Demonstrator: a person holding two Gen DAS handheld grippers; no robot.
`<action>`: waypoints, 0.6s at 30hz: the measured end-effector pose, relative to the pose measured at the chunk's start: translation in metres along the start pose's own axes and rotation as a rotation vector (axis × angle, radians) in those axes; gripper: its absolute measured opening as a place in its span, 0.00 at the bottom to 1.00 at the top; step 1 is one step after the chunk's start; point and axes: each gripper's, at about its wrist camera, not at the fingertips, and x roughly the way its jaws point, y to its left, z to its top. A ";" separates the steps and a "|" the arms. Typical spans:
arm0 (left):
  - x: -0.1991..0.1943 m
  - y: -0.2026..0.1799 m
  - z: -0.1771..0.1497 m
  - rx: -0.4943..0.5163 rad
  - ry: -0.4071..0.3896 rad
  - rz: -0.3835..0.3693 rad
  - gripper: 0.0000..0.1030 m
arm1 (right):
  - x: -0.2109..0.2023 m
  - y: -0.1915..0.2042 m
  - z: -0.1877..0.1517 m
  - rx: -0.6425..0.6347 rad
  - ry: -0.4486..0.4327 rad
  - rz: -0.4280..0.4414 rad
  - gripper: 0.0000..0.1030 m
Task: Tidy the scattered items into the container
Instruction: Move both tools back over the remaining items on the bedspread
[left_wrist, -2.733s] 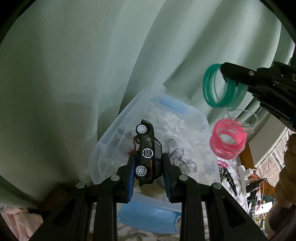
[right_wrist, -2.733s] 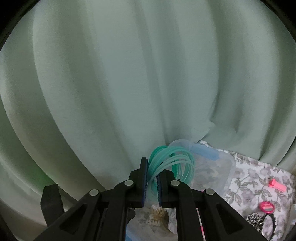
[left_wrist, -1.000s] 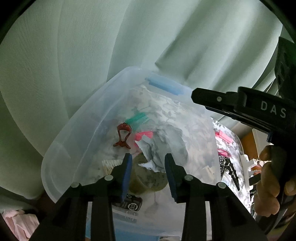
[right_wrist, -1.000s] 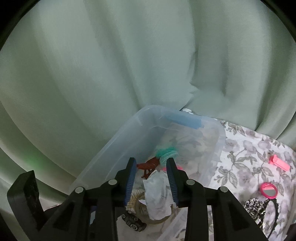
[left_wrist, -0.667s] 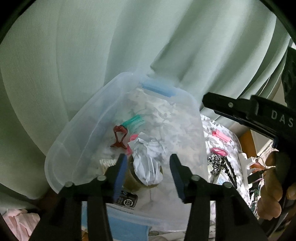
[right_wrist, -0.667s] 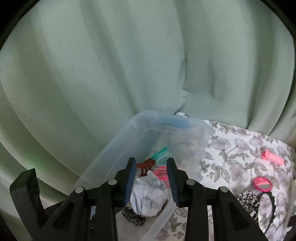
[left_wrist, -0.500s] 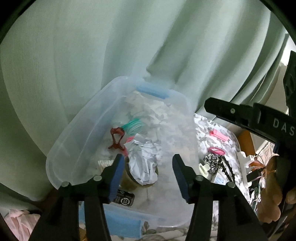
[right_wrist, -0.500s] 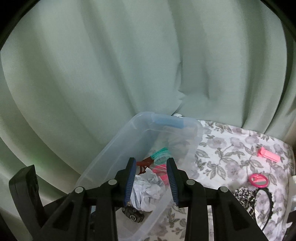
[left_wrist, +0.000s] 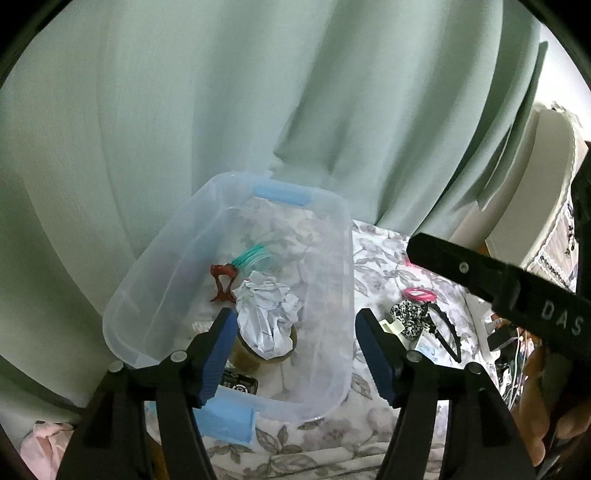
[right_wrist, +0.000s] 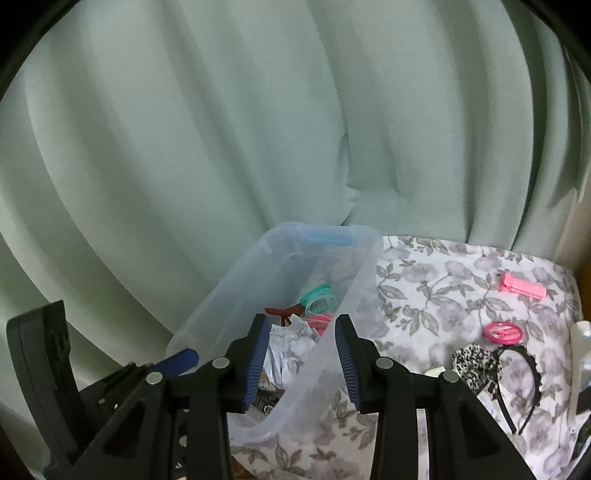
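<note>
A clear plastic bin with blue handles stands on the floral cloth. In it lie crumpled paper, a brown claw clip, a teal spring toy, a pink spring and a black toy car. My left gripper is open and empty above the bin's near end. My right gripper is open and empty over the bin's right wall. On the cloth lie a leopard headband, a pink round clip and a pink bar clip.
A pale green curtain hangs right behind the bin. The floral cloth covers the surface to the right. Cables and small white items crowd the far right edge. The right tool's black body crosses the left wrist view.
Both grippers let go of their items, the toy car and the spring toys, which now lie in the bin. Both have drawn back and to the right, and the left jaws opened wider.
</note>
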 end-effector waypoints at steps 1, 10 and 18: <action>-0.001 -0.003 -0.001 0.006 0.003 0.002 0.66 | -0.002 -0.002 -0.003 0.003 -0.003 -0.001 0.42; -0.008 -0.025 -0.008 0.049 0.008 -0.002 0.66 | -0.024 -0.022 -0.028 0.045 -0.011 0.009 0.53; 0.000 -0.050 -0.016 0.097 0.045 -0.030 0.67 | -0.044 -0.041 -0.045 0.095 -0.019 -0.023 0.54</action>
